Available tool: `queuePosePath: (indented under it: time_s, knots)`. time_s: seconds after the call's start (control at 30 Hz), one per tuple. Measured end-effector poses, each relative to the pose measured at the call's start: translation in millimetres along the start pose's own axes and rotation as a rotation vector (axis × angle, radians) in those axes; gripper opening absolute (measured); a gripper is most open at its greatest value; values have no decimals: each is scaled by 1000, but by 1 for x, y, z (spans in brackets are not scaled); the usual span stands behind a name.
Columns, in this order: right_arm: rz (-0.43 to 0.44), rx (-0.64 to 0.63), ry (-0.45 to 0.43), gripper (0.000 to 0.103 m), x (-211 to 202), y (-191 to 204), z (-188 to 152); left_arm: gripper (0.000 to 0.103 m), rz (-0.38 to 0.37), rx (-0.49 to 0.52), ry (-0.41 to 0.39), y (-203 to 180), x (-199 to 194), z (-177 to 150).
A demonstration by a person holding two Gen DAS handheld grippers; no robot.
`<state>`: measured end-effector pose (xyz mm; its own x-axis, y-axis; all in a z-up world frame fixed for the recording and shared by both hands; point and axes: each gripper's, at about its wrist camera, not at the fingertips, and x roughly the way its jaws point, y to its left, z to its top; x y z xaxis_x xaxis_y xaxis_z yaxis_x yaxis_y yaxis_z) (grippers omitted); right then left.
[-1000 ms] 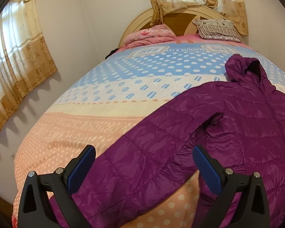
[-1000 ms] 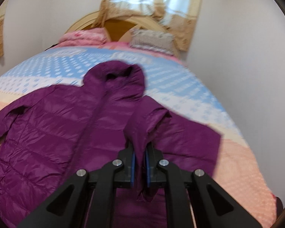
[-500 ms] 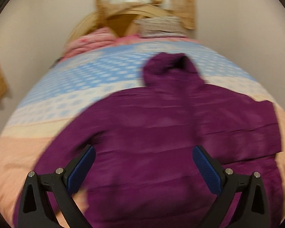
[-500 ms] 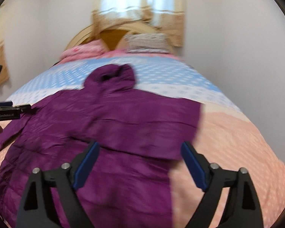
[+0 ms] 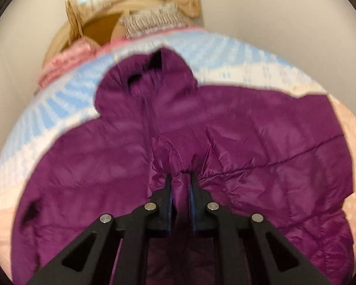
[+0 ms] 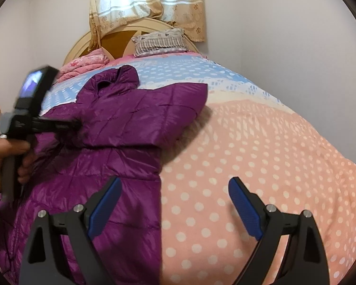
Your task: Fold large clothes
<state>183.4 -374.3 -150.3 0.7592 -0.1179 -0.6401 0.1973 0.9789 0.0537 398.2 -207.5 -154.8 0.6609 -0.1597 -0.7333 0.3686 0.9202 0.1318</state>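
At the bottom centre of my left wrist view, my left hand-held gripper [image 5: 180, 185] is clamped on a bunched fold of the purple jacket [image 5: 249, 161], its blue pads almost together with the quilted fabric pinched between them. The creases fan out from that pinch toward the right of the frame. This view is motion-blurred, so I cannot make out fine detail.

In my right wrist view, my right hand-held gripper [image 6: 174, 206] sits at the bottom of the frame with its jaws spread wide and nothing between them. Its left finger [image 6: 104, 207] is over the jacket's lower edge, the right one over the bare pink dotted part of the bedspread [image 6: 261, 156].

The jacket lies flat on the bed, filling the left half of that frame, with one sleeve [image 6: 154, 116] folded across the chest and its cuff end pointing toward the frame's centre. At the left edge I see my left hand [image 6: 4, 159] holding the other tool, its tips on the jacket's middle.

Farther up, the hood [image 6: 117, 79] rests on the blue dotted band of the bedspread. Beyond it, toward the top, are a folded pink blanket [image 6: 85, 66], a striped pillow [image 6: 160, 41], the rounded wooden headboard [image 6: 121, 39] and yellow curtains [image 6: 147, 2].
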Motion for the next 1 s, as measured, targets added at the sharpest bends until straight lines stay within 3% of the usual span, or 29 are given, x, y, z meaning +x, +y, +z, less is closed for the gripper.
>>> queuePosePath:
  time_s: [0.13, 0.27, 0.37, 0.6, 0.7, 0.77, 0.8, 0.9, 0.93, 1.0]
  knots:
    - [6, 3, 10, 94, 3, -4, -5, 10, 87, 33, -132, 23, -50, 8]
    - [6, -24, 20, 94, 6, 2, -9, 10, 177, 42, -176, 55, -74, 0]
    - [10, -35, 32, 94, 8, 7, -10, 10, 238, 57, -153, 69, -71, -18]
    - [14, -81, 76, 93, 11, 16, -2, 11, 287, 46, -38, 90, -24, -60]
    - [21, -73, 91, 86, 10, 11, 12, 14, 306, 32, -24, 92, -9, -67]
    - [31, -52, 96, 83, 12, 5, 25, 24, 303, 9, -6, 93, -6, -67]
    - [29, -46, 97, 82, 13, 4, 30, 35, 303, -2, -15, 94, -9, -65]
    - [20, -27, 80, 73, 21, -2, 58, 90, 351, -55, -107, 100, -30, -60]
    - [19, -19, 71, 67, 25, 0, 66, 95, 369, -78, -154, 103, -37, -57]
    - [23, -11, 68, 55, 41, 3, 85, 95, 377, -98, -178, 105, -38, -51]
